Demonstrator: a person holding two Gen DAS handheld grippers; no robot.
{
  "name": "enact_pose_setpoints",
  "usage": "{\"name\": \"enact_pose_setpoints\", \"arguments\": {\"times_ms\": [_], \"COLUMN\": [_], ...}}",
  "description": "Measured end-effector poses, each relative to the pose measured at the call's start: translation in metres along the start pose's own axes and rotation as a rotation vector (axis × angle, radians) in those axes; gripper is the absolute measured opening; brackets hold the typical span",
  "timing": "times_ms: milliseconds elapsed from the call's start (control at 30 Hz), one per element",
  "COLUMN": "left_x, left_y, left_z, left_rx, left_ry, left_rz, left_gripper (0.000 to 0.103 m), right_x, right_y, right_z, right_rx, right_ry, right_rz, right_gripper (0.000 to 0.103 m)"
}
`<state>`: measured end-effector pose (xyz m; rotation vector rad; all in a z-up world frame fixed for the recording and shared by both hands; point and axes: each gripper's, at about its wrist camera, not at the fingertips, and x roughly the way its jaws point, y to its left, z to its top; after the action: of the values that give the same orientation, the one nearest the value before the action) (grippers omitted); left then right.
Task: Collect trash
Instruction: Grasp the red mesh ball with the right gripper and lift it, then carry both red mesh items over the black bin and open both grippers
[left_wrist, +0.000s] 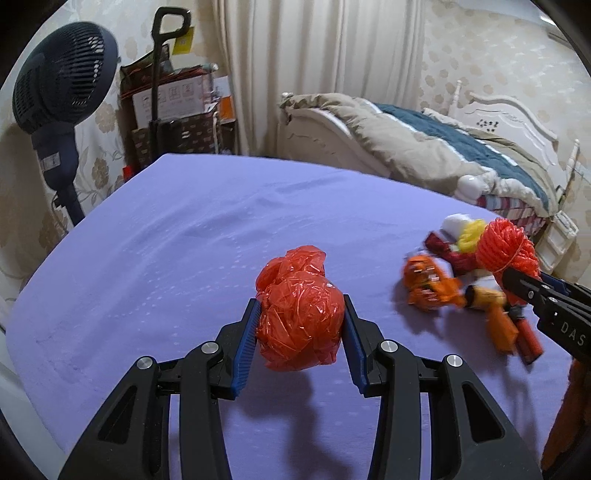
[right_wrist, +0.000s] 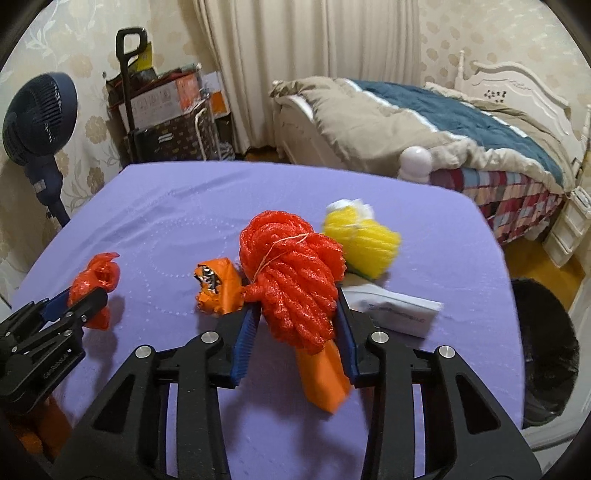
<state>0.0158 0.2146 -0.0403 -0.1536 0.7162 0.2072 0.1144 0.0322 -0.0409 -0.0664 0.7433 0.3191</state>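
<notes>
Gripping crinkled red film wad (left_wrist: 300, 325): left claw (left_wrist: 300, 328) | knobbly foam-net bundle (right_wrist: 293, 280): right claw (right_wrist: 297, 325)

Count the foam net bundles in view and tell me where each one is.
2. The red foam net bundle sits between the right gripper pads, above the purple table. The yellow foam net bundle lies on the table just behind it. Others may be hidden beneath.

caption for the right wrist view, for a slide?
Right gripper clamps a red foam-net bundle above the purple tablecloth; left gripper holds crumpled red plastic.
</notes>
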Motion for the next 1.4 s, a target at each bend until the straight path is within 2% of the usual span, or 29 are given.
{"name": "enact_pose_setpoints", "arguments": {"times_ms": [167, 300, 667, 833, 1067, 1400], "left_x": [-0.010, -0.015, -0.022, -0.016, -0.003, 0.025], "left_y": [-0.035, -0.072, -0.202, -0.261, -0.327, -0.387], "left_z": [0.001, 0.003, 0.003, 0.000, -0.006, -0.005], "left_rx": [0.038, 0.085, 0.250, 0.317, 0.393, 0.451], "left_ry": [-0.030, -0.042, -0.069, -0.060, -0.050, -0.007], "left_rz": [-0.064, -0.133, -0.335, -0.394, -0.427, -0.437], "left_gripper": [0.043, 0.043, 0.043, 0.043, 0.043, 0.043], "right_x": [-0.024, -0.041, -0.070, -0.068, -0.063, -0.048], "right_y": [-0.033, -0.076, -0.197, -0.242, -0.291, -0.331], "right_z": [-0.007, -0.016, -0.044, -0.060, -0.076, -0.081], "right_rx": [0.041, 0.108, 0.272, 0.331, 0.388, 0.431], "right_ry": [-0.037, -0.056, -0.077, -0.062, -0.036, -0.017], "right_rz": [-0.078, -0.174, -0.425, -0.469, -0.503, -0.504], "right_gripper": [0.038, 0.038, 0.038, 0.038, 0.038, 0.038]}}
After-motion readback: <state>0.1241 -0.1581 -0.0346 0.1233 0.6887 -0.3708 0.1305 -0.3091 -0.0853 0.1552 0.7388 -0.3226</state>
